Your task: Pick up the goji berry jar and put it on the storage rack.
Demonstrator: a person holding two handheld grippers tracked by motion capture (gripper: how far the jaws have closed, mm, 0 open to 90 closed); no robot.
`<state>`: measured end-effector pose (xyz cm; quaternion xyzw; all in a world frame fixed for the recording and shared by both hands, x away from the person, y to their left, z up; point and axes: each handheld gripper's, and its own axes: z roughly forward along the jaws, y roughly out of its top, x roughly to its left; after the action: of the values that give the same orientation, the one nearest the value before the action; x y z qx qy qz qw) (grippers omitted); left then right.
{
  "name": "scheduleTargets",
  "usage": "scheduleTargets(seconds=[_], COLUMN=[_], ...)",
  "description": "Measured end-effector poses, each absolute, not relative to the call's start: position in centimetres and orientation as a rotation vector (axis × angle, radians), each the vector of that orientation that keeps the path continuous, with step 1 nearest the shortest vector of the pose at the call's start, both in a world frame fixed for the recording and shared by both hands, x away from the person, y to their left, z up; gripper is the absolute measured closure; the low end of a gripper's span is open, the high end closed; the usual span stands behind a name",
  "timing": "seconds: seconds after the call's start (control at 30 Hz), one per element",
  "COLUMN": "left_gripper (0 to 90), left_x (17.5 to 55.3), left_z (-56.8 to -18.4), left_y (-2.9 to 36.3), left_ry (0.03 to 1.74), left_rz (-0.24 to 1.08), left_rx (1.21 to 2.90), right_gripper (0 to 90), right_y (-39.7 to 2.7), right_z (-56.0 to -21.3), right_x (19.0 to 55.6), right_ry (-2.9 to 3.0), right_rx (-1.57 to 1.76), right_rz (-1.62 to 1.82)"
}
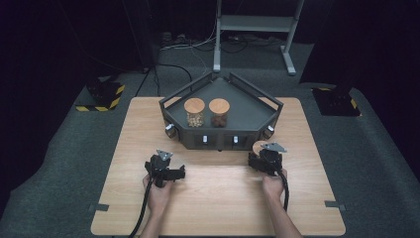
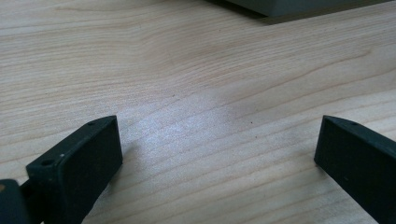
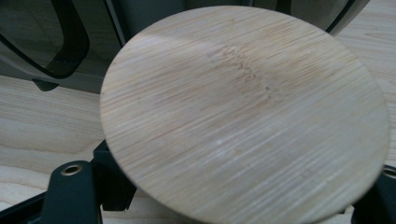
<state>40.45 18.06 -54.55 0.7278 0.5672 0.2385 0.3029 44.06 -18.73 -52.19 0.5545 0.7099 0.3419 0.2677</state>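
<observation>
From the high view, two wooden-lidded jars (image 1: 194, 113) (image 1: 219, 112) stood side by side in a dark angular tray (image 1: 247, 106) at the far side of the desk (image 1: 218, 198). The left tongs (image 1: 171, 172) lay low over bare wood; the right tongs (image 1: 258, 157) sat just before the tray.

In the left gripper view, the left tongs (image 2: 217, 140) gaped wide over bare desk.

In the right gripper view, a round wooden lid (image 3: 245, 112) sat between the right tongs' jaws; whether they clamped it, I cannot tell.
</observation>
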Motion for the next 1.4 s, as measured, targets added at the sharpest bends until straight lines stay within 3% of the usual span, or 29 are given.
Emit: scheduleTargets(seconds=[1.4], left_gripper=[0.9], left_x=[40.5], left_z=[-54.5], left_y=[18.1], left_ry=[1.503], left_rz=[0.633], left_rx=[1.929], right_gripper=[25.6], right_y=[-20.0], right_z=[-48.4], right_x=[43.1], right_ry=[1.978], right_rx=[1.433], right_rz=[0.943])
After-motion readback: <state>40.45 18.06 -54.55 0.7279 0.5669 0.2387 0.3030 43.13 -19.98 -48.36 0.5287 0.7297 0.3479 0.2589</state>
